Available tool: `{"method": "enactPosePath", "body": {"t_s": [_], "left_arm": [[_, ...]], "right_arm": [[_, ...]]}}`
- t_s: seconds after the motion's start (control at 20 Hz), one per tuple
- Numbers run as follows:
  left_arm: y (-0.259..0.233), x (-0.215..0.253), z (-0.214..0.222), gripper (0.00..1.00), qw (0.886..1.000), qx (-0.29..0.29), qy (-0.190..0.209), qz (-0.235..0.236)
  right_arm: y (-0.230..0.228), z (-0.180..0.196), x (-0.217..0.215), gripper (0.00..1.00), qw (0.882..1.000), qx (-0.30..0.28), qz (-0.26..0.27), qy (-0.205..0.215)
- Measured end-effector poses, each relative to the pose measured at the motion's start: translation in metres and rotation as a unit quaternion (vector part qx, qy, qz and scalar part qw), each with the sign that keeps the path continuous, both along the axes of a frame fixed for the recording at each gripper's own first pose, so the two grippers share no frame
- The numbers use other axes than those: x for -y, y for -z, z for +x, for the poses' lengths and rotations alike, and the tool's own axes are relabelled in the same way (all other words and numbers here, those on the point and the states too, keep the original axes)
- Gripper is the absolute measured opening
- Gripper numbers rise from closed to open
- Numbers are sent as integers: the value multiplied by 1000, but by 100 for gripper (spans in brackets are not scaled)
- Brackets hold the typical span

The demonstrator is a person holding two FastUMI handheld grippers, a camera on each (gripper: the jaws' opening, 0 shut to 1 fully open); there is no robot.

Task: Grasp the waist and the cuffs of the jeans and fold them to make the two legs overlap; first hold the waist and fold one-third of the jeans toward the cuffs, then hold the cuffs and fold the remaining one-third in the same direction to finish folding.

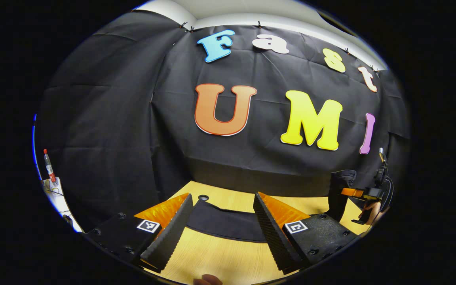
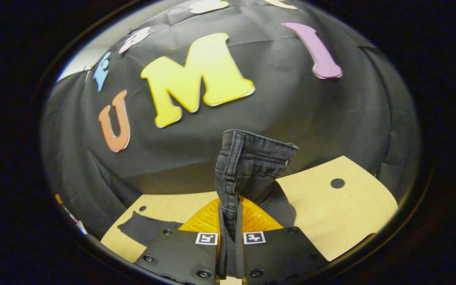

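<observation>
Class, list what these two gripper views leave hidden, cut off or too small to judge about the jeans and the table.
- Right gripper view: the jeans clamped in the right hand-held gripper; its own fingers hide the gripped fold.
- Left gripper view: the left hand-held gripper cuts off the dark cloth on the table; waist or cuff is unclear.
- Left gripper view: the bottle is too small to identify.

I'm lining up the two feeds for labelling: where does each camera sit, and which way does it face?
Left gripper view: rides on the left claw, held open above the wooden table, facing the booth wall; the dark jeans lie ahead, and the other claw shows far right, a hand behind it.
Right gripper view: rides on the right claw, shut on the jeans' waistband, lifted toward the wall.
Shared: jeans, table, wall.
</observation>
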State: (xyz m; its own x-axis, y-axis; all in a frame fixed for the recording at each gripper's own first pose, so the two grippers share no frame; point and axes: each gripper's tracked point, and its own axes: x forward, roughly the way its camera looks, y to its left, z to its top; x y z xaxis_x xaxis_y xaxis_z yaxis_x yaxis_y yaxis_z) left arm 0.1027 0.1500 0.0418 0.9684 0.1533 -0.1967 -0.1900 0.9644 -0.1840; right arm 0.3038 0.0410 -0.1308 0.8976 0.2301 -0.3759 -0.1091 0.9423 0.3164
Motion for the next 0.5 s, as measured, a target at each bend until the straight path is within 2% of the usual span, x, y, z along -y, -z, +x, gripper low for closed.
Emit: {"method": "enactPosePath", "body": {"t_s": [0.35,0.5], "left_arm": [[9,-25,-13,99,1000,-10,-17,-1],[12,-30,-17,99,1000,-10,-20,0]], "right_arm": [[69,-16,-103,9,994,-45,-46,-92],[102,-27,-129,9,989,-64,-74,-109]]}}
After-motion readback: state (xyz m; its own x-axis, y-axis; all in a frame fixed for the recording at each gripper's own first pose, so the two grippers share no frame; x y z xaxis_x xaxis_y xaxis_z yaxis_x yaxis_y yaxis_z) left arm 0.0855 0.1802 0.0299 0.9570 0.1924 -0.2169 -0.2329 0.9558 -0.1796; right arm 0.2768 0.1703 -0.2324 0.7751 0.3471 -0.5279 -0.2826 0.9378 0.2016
